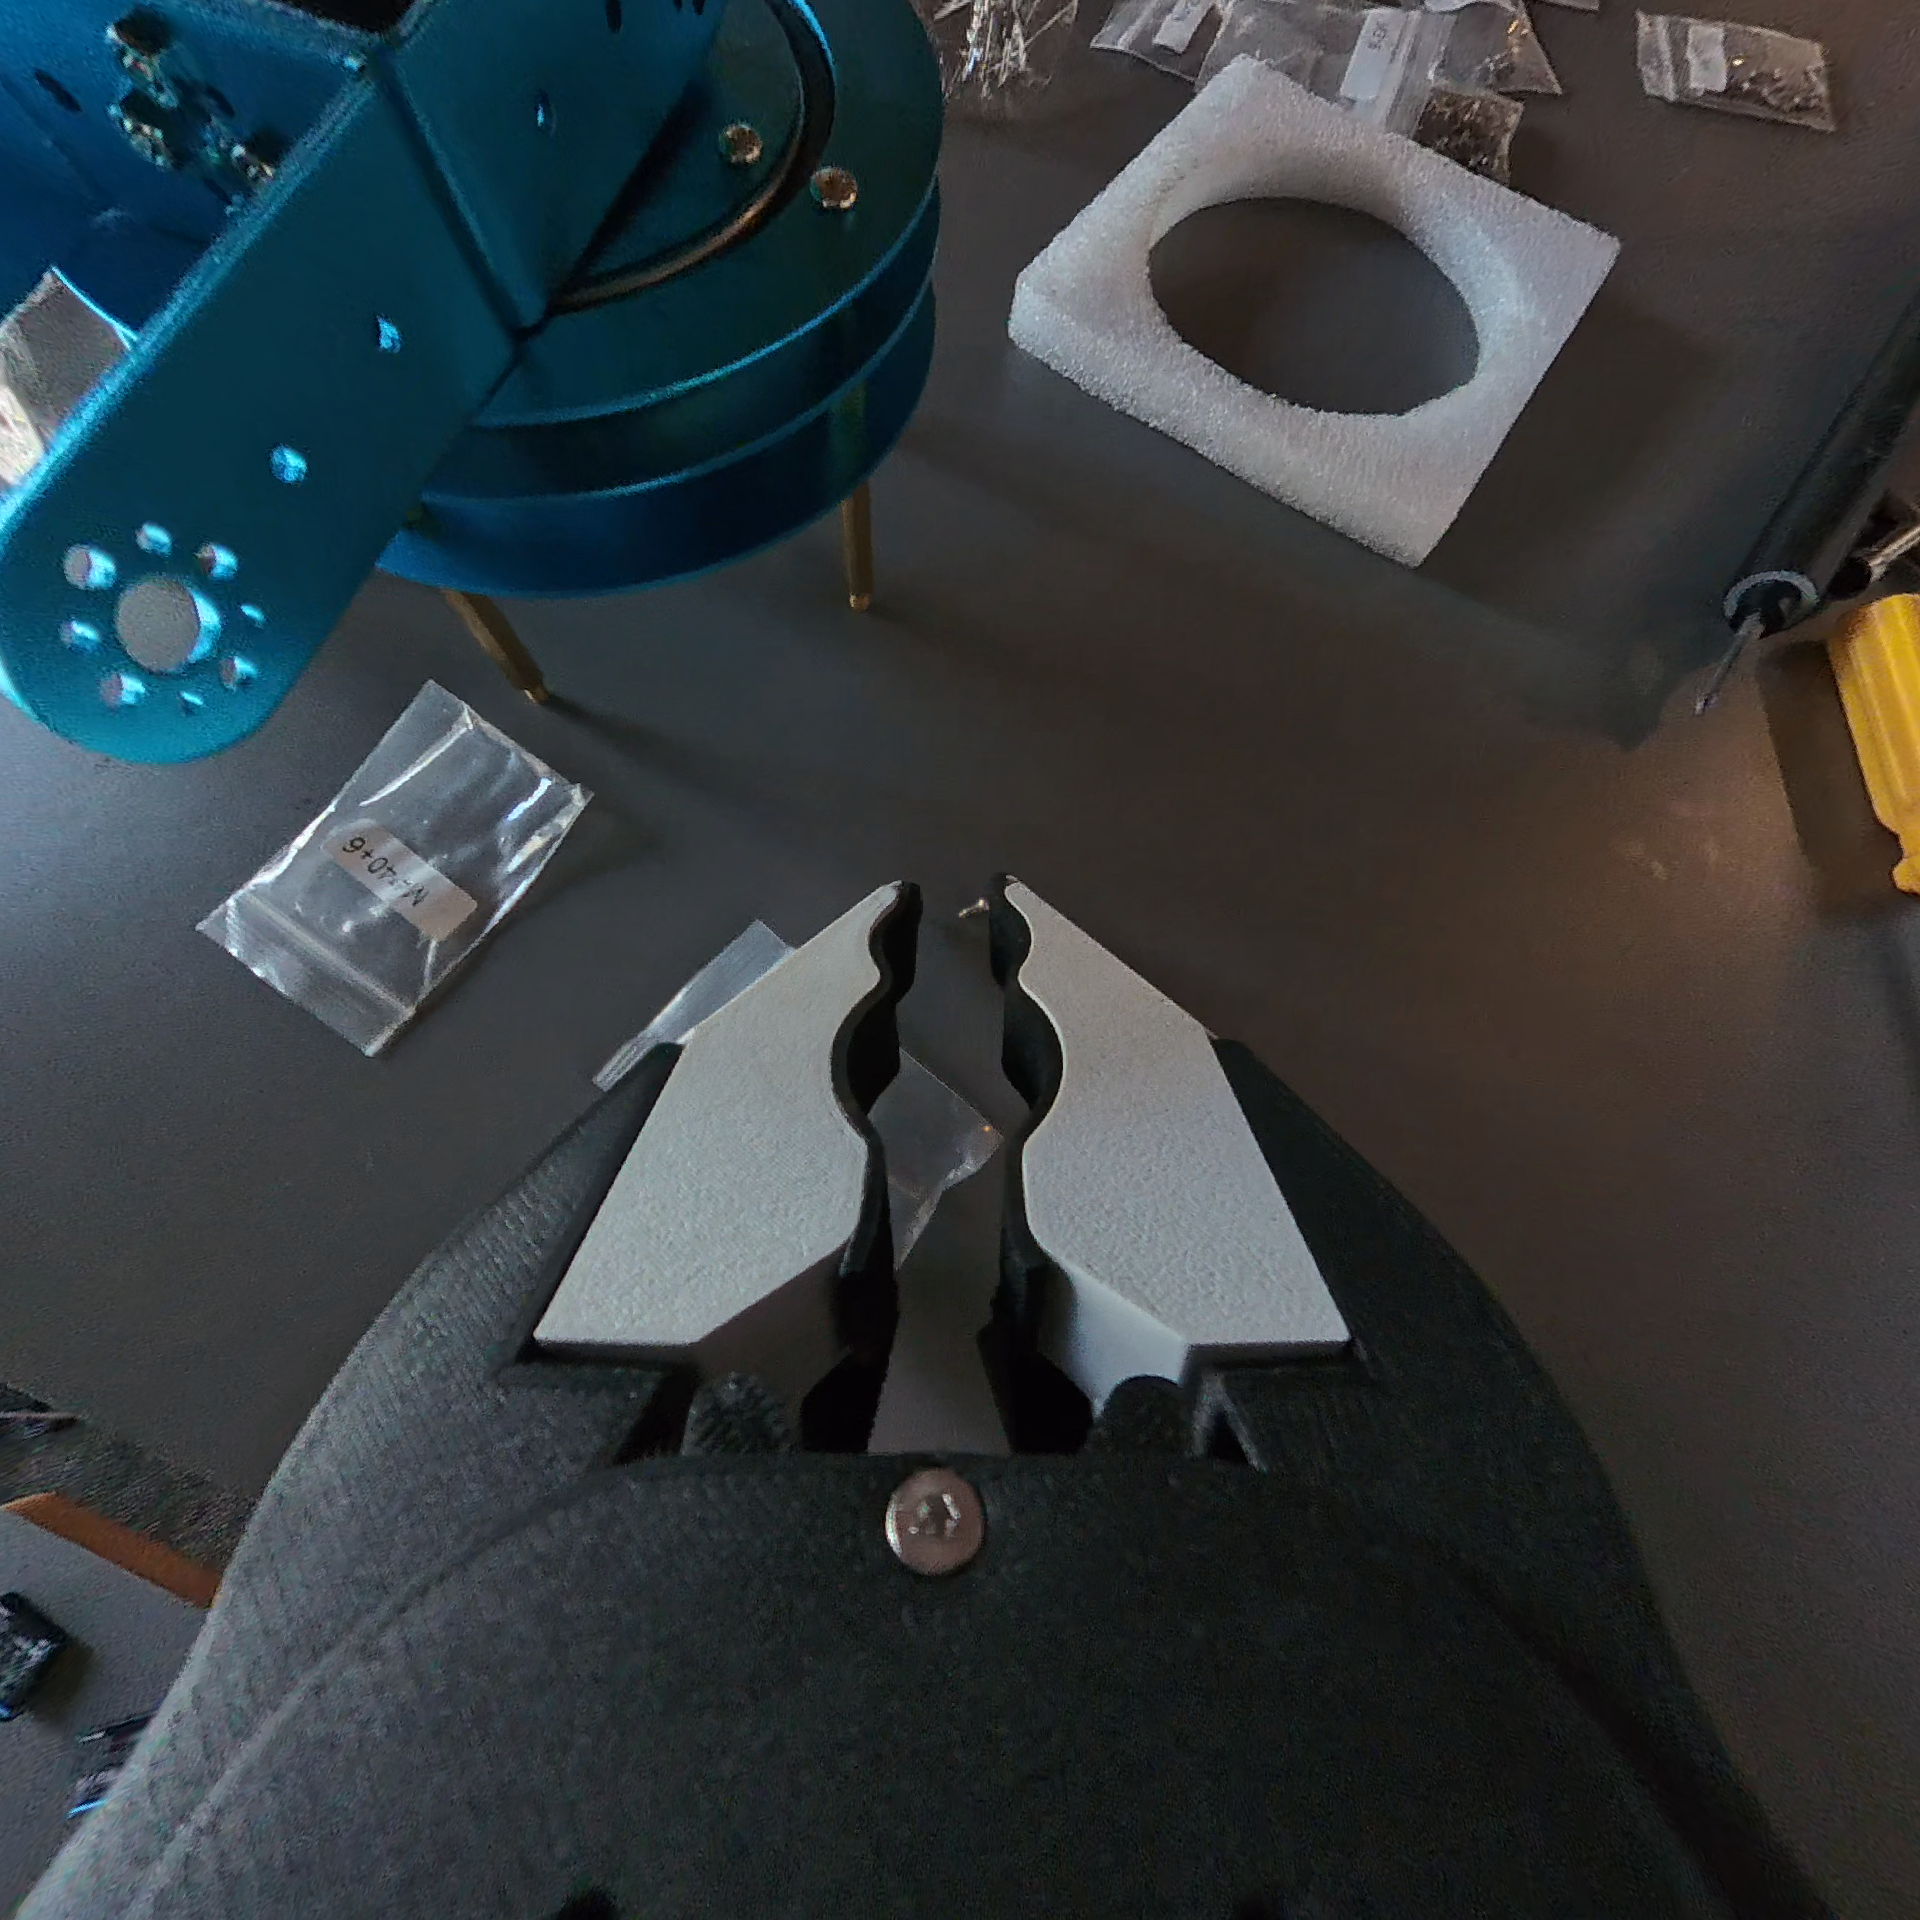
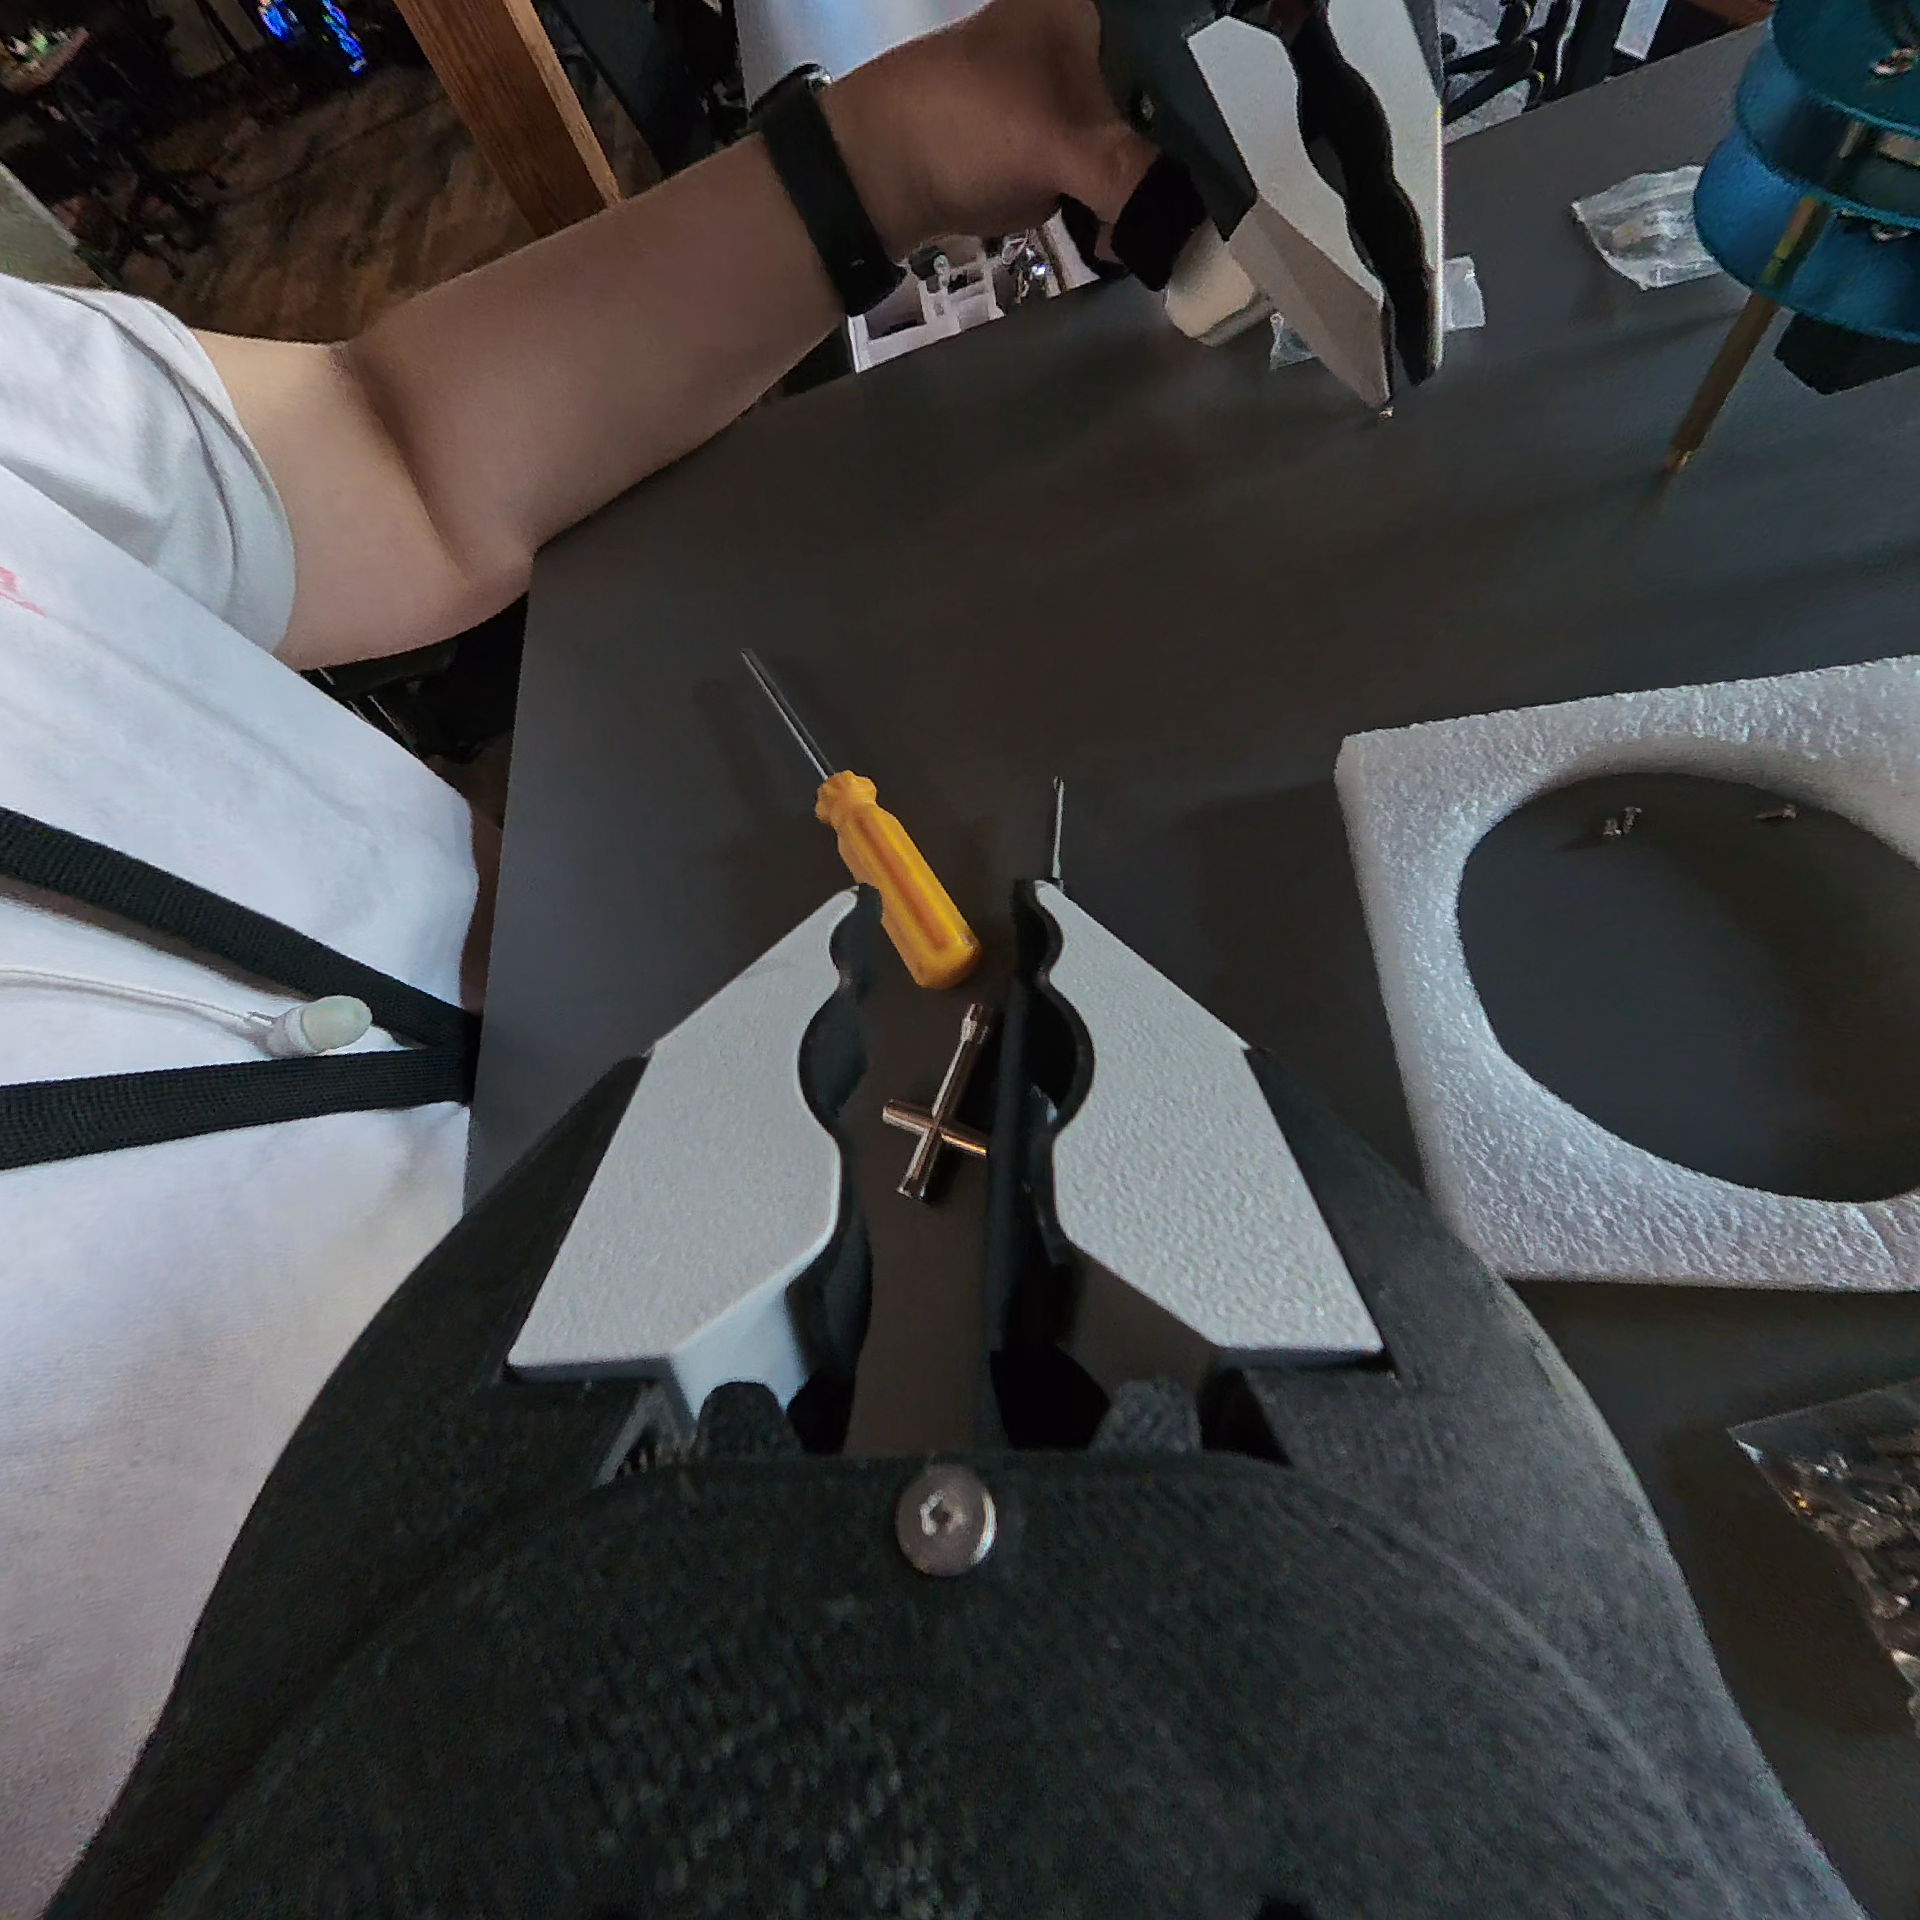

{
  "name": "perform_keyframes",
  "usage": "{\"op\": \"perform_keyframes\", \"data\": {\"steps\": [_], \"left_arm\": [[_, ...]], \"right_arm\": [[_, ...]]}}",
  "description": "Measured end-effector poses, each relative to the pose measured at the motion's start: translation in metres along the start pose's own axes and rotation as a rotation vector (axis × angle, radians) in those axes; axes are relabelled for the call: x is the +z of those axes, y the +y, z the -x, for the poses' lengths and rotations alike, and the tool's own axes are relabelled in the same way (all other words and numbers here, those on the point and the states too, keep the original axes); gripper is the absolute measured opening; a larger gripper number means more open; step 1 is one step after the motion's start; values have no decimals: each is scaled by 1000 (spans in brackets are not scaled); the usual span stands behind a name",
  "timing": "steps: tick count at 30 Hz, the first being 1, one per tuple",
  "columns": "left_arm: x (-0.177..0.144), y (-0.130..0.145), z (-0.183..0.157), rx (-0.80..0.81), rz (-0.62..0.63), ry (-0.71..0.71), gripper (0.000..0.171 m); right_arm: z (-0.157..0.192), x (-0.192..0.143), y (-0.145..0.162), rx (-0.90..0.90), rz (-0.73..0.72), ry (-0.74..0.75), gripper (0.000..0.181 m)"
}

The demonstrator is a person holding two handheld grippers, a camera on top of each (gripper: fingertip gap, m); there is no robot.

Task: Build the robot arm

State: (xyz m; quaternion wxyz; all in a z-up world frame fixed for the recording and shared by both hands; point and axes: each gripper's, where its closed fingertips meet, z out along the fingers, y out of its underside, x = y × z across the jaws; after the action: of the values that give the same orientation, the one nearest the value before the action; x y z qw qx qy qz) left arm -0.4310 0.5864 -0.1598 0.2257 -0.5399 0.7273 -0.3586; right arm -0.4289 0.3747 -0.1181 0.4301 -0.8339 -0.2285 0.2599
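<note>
My left gripper (image 1: 959, 896) hangs low over the dark table (image 1: 1143, 810), its jaws a narrow gap apart. A tiny screw (image 1: 971, 908) sits at the right fingertip; a clear bag (image 1: 930, 1132) lies under the fingers. The left gripper also shows in the right wrist view (image 2: 1392, 390), held by a hand, the screw (image 2: 1385, 414) at its tip. My right gripper (image 2: 940, 899) is open over a cross-shaped metal wrench (image 2: 933, 1120). A black screwdriver (image 2: 1006, 1143) lies along its right finger's inner side. An orange screwdriver (image 2: 896, 883) lies just ahead.
A blue metal turntable assembly (image 1: 665, 395) on brass legs stands at the far left. A white foam block (image 1: 1320, 301) with a round hole holds small screws (image 2: 1621, 823). Small parts bags (image 1: 400, 883) lie about. The person's arm (image 2: 582, 343) crosses the table's near edge. Left tips to right tips: about 20 centimetres.
</note>
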Motion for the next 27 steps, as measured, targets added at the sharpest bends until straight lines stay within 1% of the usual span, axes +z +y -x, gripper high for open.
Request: {"op": "perform_keyframes", "data": {"steps": [3,5,7,16,18,21,27], "left_arm": [[4,-3,-4,10,-2,34,12],[7,-1,-8,-2,16,60,15],[5,-1,-11,-1,10,77,16],[-1,5,-13,6,15,54,17],[-1,6,-10,-9,13,33,12],[-2,6,-8,-30,6,33,11],[1,4,-9,22,12,12,8]], "right_arm": [[1,-1,-2,23,-13,-19,26],[3,-3,-3,32,-22,-29,25],[4,-3,-4,24,-20,-27,26],[5,-1,-1,19,-5,-32,25],[5,-1,-1,19,-6,-32,25],[4,-2,-1,23,-7,-29,25],[2,-1,0,21,1,-19,26]]}}
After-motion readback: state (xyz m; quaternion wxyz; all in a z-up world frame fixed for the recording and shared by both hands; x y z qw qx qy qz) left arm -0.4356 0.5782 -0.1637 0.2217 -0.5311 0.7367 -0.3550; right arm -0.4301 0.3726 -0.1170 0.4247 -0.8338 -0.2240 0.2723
